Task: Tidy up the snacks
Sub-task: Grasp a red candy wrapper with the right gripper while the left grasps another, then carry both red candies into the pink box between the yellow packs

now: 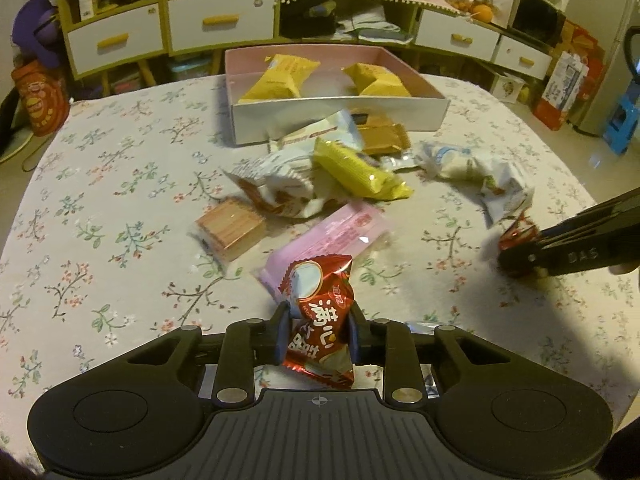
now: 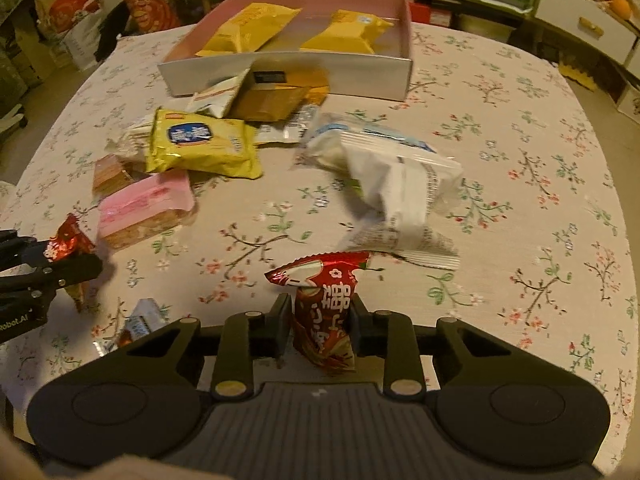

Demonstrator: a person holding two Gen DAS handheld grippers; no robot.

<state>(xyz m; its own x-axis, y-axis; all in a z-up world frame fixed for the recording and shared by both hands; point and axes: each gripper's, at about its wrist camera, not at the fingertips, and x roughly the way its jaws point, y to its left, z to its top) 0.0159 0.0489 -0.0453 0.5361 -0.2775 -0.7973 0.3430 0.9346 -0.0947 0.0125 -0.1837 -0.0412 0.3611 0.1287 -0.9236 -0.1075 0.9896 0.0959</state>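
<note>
Our left tool [image 1: 318, 334] squeezes a red snack packet [image 1: 320, 320] tight between its two fingers. Our right tool [image 2: 320, 330] pinches another red packet [image 2: 324, 312] the same way. Both packets stick up from the fingers, and the tools are above the tabletop [image 1: 120, 200], which has a flowery cloth on it.

We can see each tool from the other side too, and the red wrappers show there as well.

A box [image 1: 340, 116] with a pink inside sits at the far side of the tabletop. Two yellow snack bags [image 1: 280, 80] lie in it, one on the left and one on the right.

Just in front of the box is a pile of loose snacks. There is a yellow packet [image 2: 200, 146], a pink packet [image 2: 146, 204], a brown wafer block [image 1: 230, 228], a brown packet [image 2: 266, 106] leaning near the box wall, and some white packets [image 2: 392, 176] off to the right.
</note>
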